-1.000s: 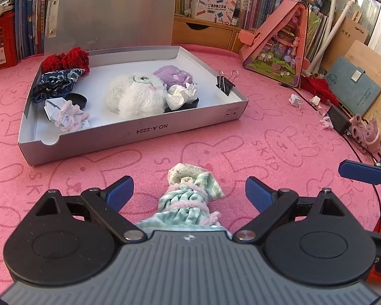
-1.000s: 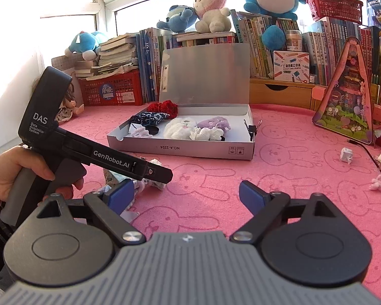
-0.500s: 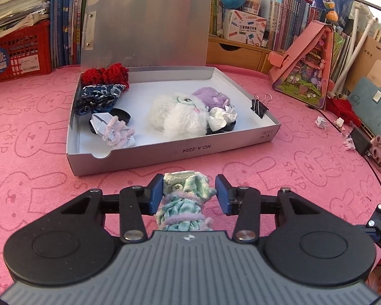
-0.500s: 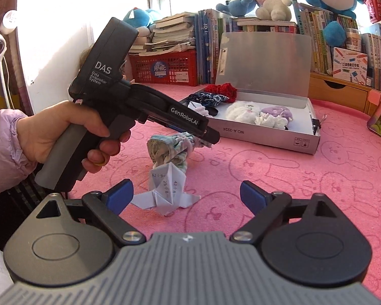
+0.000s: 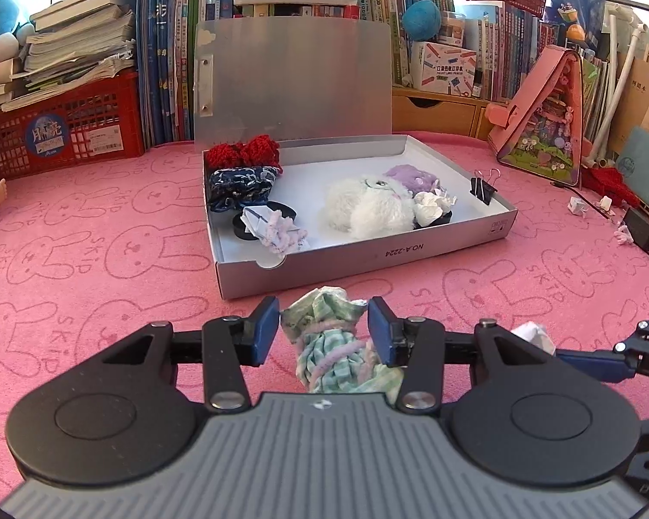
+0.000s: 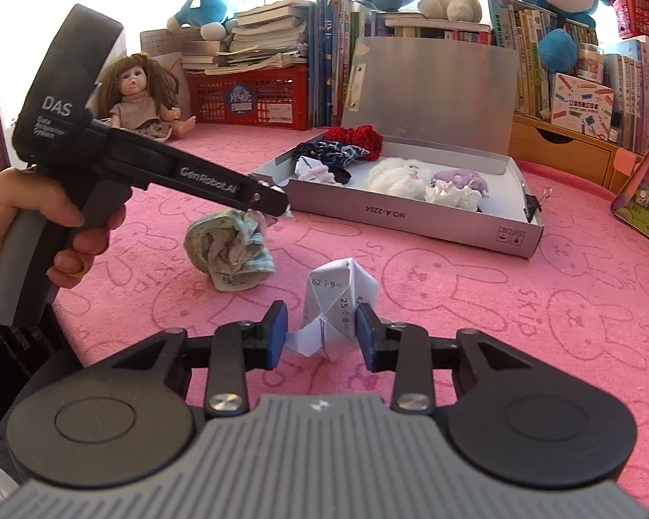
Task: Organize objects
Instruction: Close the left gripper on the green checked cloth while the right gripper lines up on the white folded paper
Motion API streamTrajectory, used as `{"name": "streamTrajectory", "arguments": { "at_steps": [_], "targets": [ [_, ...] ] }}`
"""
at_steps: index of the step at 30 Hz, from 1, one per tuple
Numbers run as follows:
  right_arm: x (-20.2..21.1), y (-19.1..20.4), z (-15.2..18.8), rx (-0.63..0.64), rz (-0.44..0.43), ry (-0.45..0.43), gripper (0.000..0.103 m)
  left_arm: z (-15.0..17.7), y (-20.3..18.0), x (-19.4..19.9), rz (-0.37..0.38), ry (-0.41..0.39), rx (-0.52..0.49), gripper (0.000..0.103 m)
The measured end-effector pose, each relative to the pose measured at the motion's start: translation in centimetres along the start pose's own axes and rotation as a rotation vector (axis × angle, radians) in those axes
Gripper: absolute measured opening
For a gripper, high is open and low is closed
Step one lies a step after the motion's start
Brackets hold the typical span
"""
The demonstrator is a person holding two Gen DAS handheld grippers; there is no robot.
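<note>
My left gripper (image 5: pixel 323 331) is shut on a green checked cloth bundle (image 5: pixel 331 346) tied with pink yarn and holds it just before the open grey box (image 5: pixel 367 259). In the right wrist view the bundle (image 6: pixel 229 255) hangs from the left gripper (image 6: pixel 277 207) above the pink cloth. My right gripper (image 6: pixel 322 335) has its jaws closed in on a folded white paper piece (image 6: pixel 337 302) with printed sums; the pads touch its sides. The box (image 6: pixel 411 220) holds a white plush, a purple plush, red and blue knits and paper pieces.
The pink rabbit-print tablecloth (image 5: pixel 86 259) covers the table. A red crate (image 5: pixel 60 129), books and plush toys line the back. A pink toy house (image 5: pixel 545 116) stands right. A doll (image 6: pixel 142 99) sits at the far left. Small bits and a cable lie at the right edge (image 5: pixel 601 207).
The left gripper closed on the cloth bundle and lifted it toward the box. The right gripper came down to the folded paper and its jaws closed in around it.
</note>
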State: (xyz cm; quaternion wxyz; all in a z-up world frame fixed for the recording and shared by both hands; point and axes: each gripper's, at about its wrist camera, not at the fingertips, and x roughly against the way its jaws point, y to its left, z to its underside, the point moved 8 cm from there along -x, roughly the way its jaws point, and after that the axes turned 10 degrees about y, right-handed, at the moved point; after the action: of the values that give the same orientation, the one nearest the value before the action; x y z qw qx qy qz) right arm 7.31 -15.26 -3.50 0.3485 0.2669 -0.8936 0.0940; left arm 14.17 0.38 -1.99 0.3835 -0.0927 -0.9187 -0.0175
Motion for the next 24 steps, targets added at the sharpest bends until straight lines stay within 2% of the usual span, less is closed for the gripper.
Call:
{"name": "streamTrajectory", "arguments": {
  "at_steps": [2,4,6,8,13,18,24],
  "targets": [
    [0.0,-1.0,-0.3,-0.034,0.048,-0.009,0.034,0.2,0.0,0.2,-0.005,-0.01,0.001,0.056],
    [-0.3,-1.9,-0.5,-0.057,0.082,-0.007,0.035,0.5,0.0,0.3,-0.017,-0.022,0.001,0.072],
    [-0.6,-2.5,-0.6,-0.075,0.112,-0.004,0.043,0.8,-0.1,0.3,-0.027,-0.031,-0.009,0.078],
    [-0.9,-2.8,-0.6,-0.077,0.136,-0.009,0.061,1.2,-0.4,0.2,-0.032,-0.031,-0.014,0.08],
    [-1.4,-3.0,-0.5,-0.076,0.182,-0.027,0.076,1.8,-0.9,-0.5,-0.026,-0.023,0.008,0.088],
    [-2.2,-3.5,-0.5,-0.087,0.237,-0.03,0.078,2.4,-1.3,-1.5,-0.021,-0.005,0.033,0.089],
    [-3.1,-4.2,0.0,-0.135,0.239,-0.02,0.078,3.0,-1.6,-2.3,-0.03,0.009,0.036,0.089]
  ]
}}
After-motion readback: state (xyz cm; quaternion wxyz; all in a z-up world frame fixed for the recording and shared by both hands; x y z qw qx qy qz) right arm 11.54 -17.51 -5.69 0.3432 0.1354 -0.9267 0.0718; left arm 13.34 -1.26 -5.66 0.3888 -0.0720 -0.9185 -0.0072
